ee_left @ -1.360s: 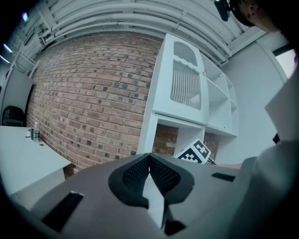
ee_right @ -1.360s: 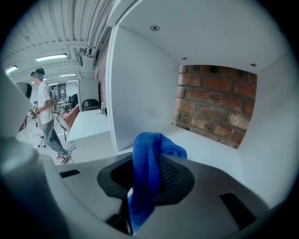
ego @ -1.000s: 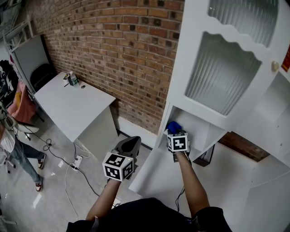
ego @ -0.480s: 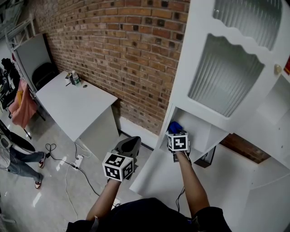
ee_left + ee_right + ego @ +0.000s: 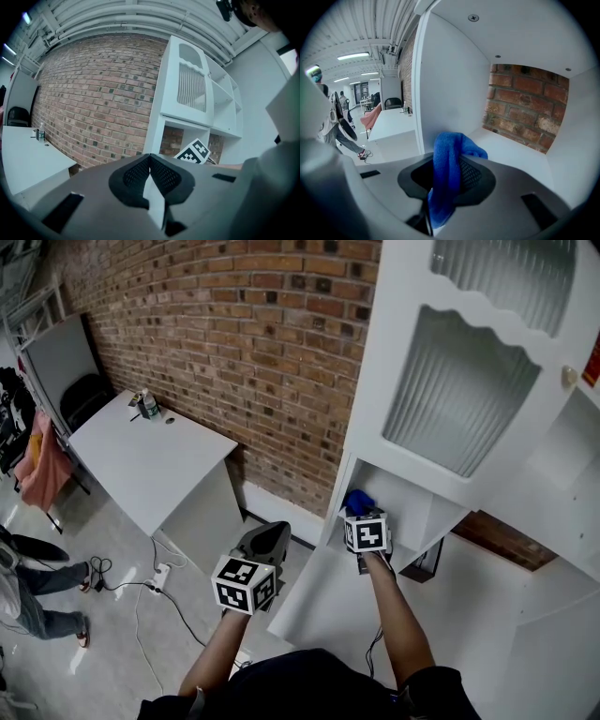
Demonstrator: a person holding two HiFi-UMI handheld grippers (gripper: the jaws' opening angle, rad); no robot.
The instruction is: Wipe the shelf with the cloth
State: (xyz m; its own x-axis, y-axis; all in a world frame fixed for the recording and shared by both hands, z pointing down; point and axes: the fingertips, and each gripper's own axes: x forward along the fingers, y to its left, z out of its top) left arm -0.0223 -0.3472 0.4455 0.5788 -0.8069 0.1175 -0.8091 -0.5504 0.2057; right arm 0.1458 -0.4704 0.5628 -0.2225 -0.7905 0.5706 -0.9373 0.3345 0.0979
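The right tongs (image 5: 449, 174) are clamped on the blue cloth (image 5: 452, 147), held inside the open shelf compartment (image 5: 520, 157) at 1 o'clock, presumably for wiping its floor; the left tongs (image 5: 150, 163) are closed, empty, parked clear at 8 o'clock.

From above, the head camera looks steeply down at the white cabinet (image 5: 403, 296). The left tool (image 5: 150, 161) camera faces it from farther off; the right tool (image 5: 449, 168) camera sits close inside the shelf (image 5: 520, 154).
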